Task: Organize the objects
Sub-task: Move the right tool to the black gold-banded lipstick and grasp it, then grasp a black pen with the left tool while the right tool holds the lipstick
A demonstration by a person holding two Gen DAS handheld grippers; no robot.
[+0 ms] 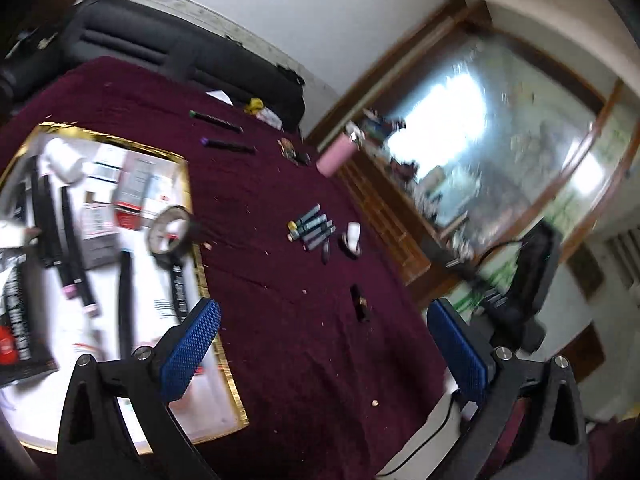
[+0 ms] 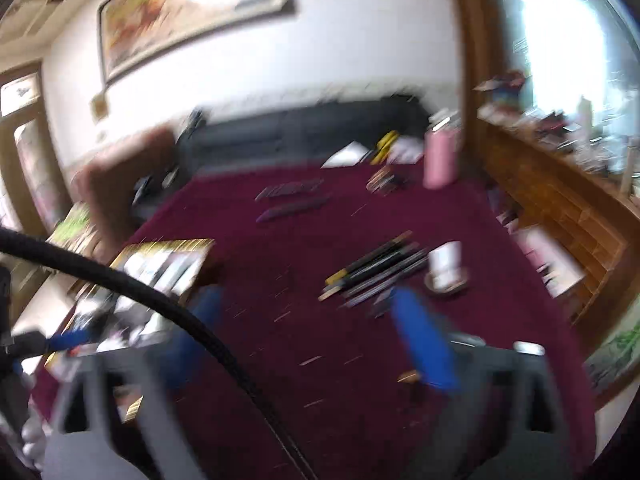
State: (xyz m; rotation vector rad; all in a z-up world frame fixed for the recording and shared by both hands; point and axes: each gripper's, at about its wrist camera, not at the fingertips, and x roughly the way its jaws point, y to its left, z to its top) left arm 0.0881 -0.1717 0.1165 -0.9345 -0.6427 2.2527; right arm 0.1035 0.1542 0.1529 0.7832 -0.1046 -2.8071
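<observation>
A gold-rimmed tray on the maroon cloth holds boxes, black markers and a tape roll. Right of it lie a bundle of pens, a small white piece in a dark ring and two black markers. My left gripper hangs open over the cloth with nothing between its blue pads. The right wrist view is blurred. It shows my right gripper open and empty above the cloth, with the pens and the white piece just beyond it and the tray to the left.
A pink bottle stands near the table's far right corner. A dark sofa runs behind the table, and a wooden cabinet stands to the right. A black cable crosses the right wrist view. A small dark object lies on the cloth.
</observation>
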